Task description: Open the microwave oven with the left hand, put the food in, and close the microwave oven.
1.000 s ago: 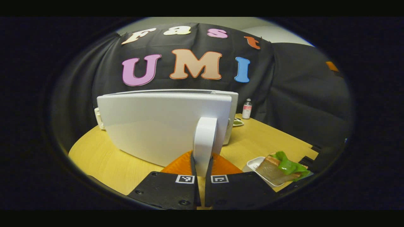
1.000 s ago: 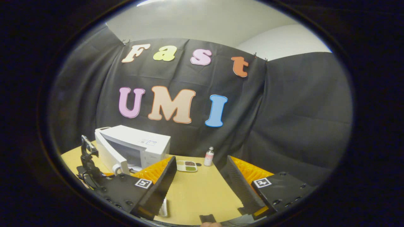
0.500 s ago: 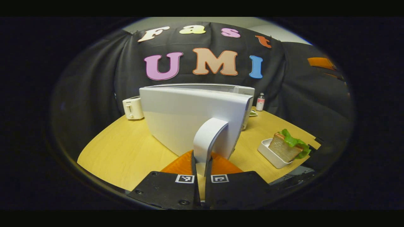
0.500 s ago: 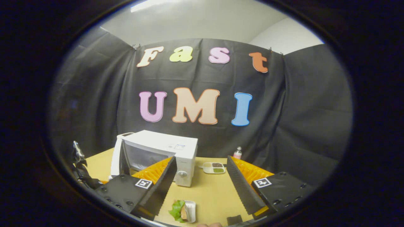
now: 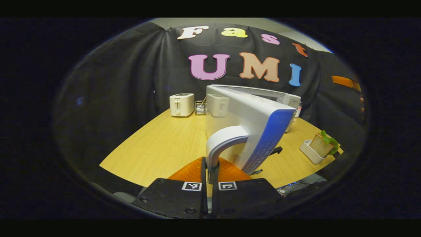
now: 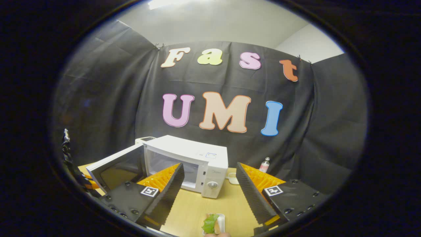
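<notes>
- Since a sec ago: microwave door (image 5: 253, 131) has swung a good way out. It was nearly face-on in the left gripper view, now it's seen almost edge-on. In the right gripper view the door (image 6: 115, 168) stands wide and the oven cavity is exposed.
- Left gripper (image 5: 209, 168): fingers nearly together, clamped on the curved door handle (image 5: 223, 140), one on each side. It's what's holding the door open.
- Right gripper (image 6: 209, 184): fingers spread wide, nothing between them, held up off the table (image 6: 190, 210).
- Food: sandwich w/ lettuce, standing in a small white tray (image 5: 310, 153) near the front edge of the table, well right of the door. In the right gripper view the sandwich (image 6: 210, 223) sits just below and between the open fingers, at the near edge.
- Microwave (image 6: 194, 161) is farther back on the table, cavity facing front, beyond the sandwich and a bit left of the right gripper's line.
- Key relation, my read: right gripper is much the nearer one to the food, and the left is busy on the handle. Looks like the right has to drop down onto the tray, then carry it forward and slightly left into the opening.
- Can't tell the tray's long axis for sure from here; seems to run front to back.
- Far left on the table: two toasters (image 5: 182, 104), out of the way.
</notes>
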`<state>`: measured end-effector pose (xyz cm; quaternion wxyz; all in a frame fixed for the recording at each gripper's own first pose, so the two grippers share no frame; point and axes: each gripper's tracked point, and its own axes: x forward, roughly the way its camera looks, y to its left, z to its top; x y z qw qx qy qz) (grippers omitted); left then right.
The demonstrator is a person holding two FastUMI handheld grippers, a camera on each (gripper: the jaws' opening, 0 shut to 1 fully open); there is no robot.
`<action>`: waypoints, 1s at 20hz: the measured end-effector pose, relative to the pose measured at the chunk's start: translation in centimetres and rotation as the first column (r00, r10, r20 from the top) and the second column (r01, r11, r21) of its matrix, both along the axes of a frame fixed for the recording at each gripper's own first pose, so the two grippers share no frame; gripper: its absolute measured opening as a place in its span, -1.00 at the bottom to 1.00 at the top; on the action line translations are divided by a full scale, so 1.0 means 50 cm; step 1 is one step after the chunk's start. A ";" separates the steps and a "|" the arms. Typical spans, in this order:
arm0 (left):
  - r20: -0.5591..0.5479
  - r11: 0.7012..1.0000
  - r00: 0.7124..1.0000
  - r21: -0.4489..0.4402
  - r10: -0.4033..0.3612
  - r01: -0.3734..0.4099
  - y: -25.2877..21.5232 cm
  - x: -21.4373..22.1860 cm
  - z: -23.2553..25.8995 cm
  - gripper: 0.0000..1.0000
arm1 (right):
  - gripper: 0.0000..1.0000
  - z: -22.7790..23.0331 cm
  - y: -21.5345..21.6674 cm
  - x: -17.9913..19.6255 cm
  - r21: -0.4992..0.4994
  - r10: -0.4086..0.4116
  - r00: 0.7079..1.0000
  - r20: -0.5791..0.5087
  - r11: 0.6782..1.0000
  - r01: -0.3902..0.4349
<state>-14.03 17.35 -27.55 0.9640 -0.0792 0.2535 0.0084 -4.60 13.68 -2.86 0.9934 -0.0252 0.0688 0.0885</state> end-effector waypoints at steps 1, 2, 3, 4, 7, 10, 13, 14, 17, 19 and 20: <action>-0.004 1.000 1.000 -0.010 -0.009 0.009 0.012 -0.008 -0.006 -0.92 | 0.96 0.000 0.007 0.000 0.002 -0.001 1.000 0.006 1.000 0.001; 0.000 1.000 1.000 -0.026 -0.010 0.010 0.025 -0.008 -0.006 -0.89 | 0.96 0.001 0.012 0.003 0.002 -0.004 1.000 0.009 1.000 0.004; -0.001 0.999 1.000 -0.043 -0.008 0.008 0.037 -0.009 -0.010 -0.92 | 0.94 -0.002 0.017 0.002 -0.003 -0.008 1.000 0.009 1.000 0.008; 0.000 0.999 1.000 -0.051 -0.005 0.005 0.045 -0.010 -0.010 -0.88 | 0.94 -0.007 0.021 0.003 -0.011 -0.011 1.000 0.007 1.000 0.011; 0.010 0.999 1.000 -0.048 -0.025 0.026 0.050 -0.010 -0.006 -0.94 | 0.94 -0.013 0.032 0.003 -0.026 -0.018 1.000 0.005 0.999 0.019; 0.015 0.998 0.999 -0.057 -0.032 0.033 0.056 -0.006 -0.007 -0.85 | 0.94 -0.014 0.032 -0.001 -0.034 -0.035 0.999 0.006 0.999 0.035; -0.004 0.998 1.000 -0.069 -0.015 0.014 0.066 -0.012 -0.018 0.22 | 0.99 -0.032 0.037 0.000 -0.033 -0.039 0.999 -0.014 0.999 0.039; -0.004 0.998 1.000 -0.067 -0.020 0.020 0.057 -0.012 -0.017 0.63 | 1.00 -0.036 0.035 -0.001 -0.031 -0.043 0.999 -0.022 0.999 0.042; 0.011 0.999 0.999 -0.028 -0.036 0.036 0.056 -0.006 -0.014 0.73 | 0.96 -0.035 0.036 -0.005 -0.033 -0.048 0.999 -0.023 0.998 0.047; 0.004 0.998 0.999 -0.047 -0.037 0.037 0.053 -0.007 -0.015 0.74 | 0.94 -0.037 0.034 -0.009 -0.050 -0.048 0.999 -0.020 0.998 0.047; -0.001 0.998 0.999 -0.053 -0.035 0.035 0.053 -0.008 -0.015 0.73 | 0.94 -0.039 0.031 -0.011 -0.059 -0.048 0.999 -0.022 0.997 0.047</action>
